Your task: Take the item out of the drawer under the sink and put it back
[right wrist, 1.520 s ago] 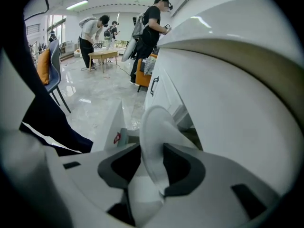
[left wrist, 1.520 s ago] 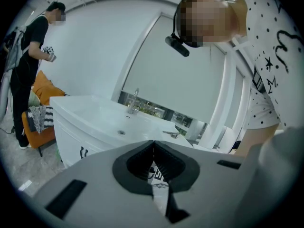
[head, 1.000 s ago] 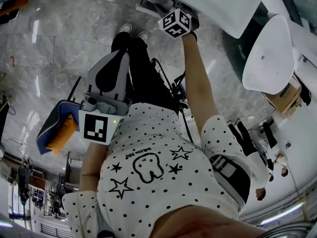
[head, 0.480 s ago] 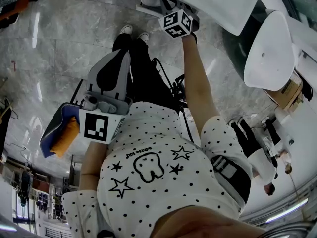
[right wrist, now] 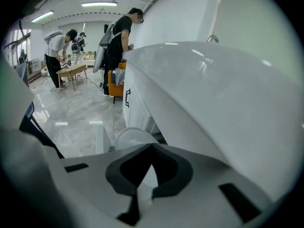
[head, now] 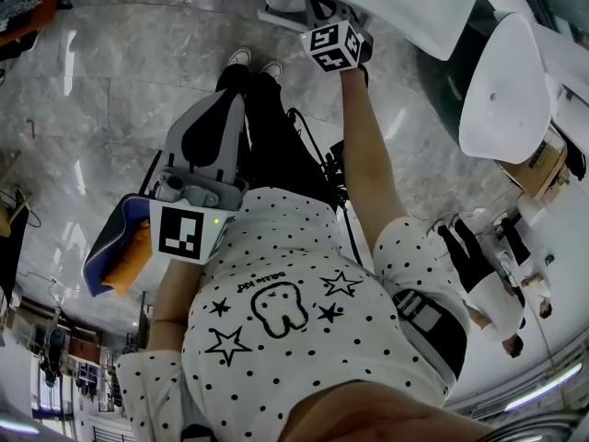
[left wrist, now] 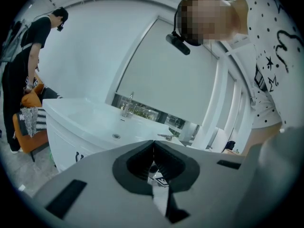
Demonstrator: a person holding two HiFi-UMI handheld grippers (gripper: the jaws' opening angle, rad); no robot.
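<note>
Marble floor (head: 92,109) is seen below a vanity (head: 414,7). Lettering on the shirt (head: 304,320) cannot be read. The left gripper (left wrist: 153,142) is shut, empty; the right gripper (right wrist: 152,146) has just been closed, empty.

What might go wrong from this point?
The right tongs have just closed, with a white round item just beyond their tips, under the sink basin. Nothing clearly sits between them, so they may lift away empty. The basin's edge hangs close overhead and might get bumped.

A pale rounded item (right wrist: 134,137) lies just under the white sink (right wrist: 213,94).
</note>
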